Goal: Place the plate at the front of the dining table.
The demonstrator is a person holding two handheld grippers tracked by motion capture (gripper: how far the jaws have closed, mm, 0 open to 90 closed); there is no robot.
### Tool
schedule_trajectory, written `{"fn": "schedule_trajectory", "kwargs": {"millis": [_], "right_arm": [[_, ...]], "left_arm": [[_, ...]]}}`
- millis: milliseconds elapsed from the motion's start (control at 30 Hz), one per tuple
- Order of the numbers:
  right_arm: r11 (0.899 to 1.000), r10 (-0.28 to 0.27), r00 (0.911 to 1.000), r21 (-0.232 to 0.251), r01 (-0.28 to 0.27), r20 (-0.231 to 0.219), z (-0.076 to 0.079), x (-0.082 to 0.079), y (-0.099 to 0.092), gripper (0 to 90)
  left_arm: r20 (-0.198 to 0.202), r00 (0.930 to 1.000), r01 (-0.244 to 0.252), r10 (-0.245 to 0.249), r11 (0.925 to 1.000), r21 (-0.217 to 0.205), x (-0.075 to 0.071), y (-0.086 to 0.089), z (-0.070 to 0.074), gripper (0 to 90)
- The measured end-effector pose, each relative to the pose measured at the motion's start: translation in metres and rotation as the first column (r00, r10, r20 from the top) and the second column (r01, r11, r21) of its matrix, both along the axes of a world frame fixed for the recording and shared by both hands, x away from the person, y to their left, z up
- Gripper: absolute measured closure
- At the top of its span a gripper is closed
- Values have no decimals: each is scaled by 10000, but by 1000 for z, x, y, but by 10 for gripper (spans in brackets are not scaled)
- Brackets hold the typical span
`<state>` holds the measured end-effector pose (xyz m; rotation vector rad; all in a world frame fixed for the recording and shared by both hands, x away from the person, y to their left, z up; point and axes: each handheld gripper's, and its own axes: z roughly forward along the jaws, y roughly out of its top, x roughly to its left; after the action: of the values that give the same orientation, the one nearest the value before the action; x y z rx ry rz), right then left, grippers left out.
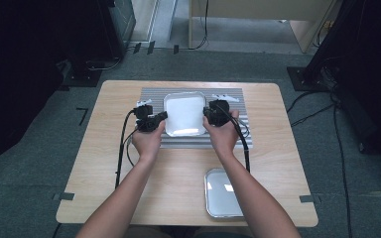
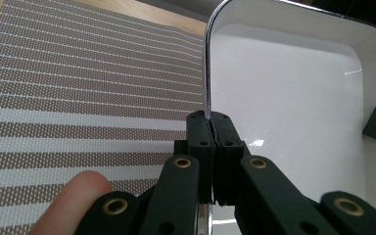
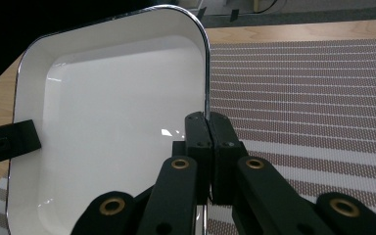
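A white tray (image 1: 184,114) with a chrome-edged rim sits over a striped placemat (image 1: 228,131) laid across the far half of a light wooden table (image 1: 178,173). The left gripper (image 1: 161,116) is clamped on the tray's left rim, and the right gripper (image 1: 207,113) is clamped on its right rim, so the tray is held between the two hands (image 1: 148,141). In the left gripper view the black jaws of the left gripper (image 2: 209,117) meet tightly on the thin metal edge of the tray (image 2: 284,98), with the brown-and-white placemat (image 2: 78,88) to their left and a fingertip (image 2: 76,196) at the lower edge. In the right gripper view the right gripper (image 3: 208,117) pinches the tray's (image 3: 112,112) opposite rim in the same way, with the placemat (image 3: 313,88) to the right; the tip of the other gripper shows at the tray's far side. A second, shallow metal tray (image 1: 221,193) lies near the table's front edge, well apart from the held one, beside the person's right forearm.
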<state>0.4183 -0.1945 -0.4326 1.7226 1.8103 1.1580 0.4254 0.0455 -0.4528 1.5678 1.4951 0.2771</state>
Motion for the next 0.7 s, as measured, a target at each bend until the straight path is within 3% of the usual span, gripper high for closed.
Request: {"fn": "schedule_trajectory", "kwargs": {"millis": [133, 333, 433, 500, 700], "right_arm": [[9999, 86, 9999, -136, -88, -142, -1, 14, 1, 897], [9996, 111, 9992, -252, -121, -382, -5, 31, 0, 895], [9952, 280, 9984, -920, -325, -500, -12, 40, 3, 879], [9934, 367, 9974, -1067, -432, -616, -16, 44, 4, 875], [9986, 382, 9928, -326, -421, -1138, -37, 61, -3, 885]], "left_arm": [[-198, 9998, -46, 48, 9999, 102, 13, -1, -1, 895], [-354, 9993, -70, 93, 9979, 651, 30, -6, -2, 894], [-505, 9987, -27, 70, 9963, 858, 38, -8, -6, 895], [-683, 9976, -49, 108, 9964, 851, 43, -7, -11, 895], [-1055, 9944, 70, 62, 9922, 1246, 55, -13, -23, 894]]}}
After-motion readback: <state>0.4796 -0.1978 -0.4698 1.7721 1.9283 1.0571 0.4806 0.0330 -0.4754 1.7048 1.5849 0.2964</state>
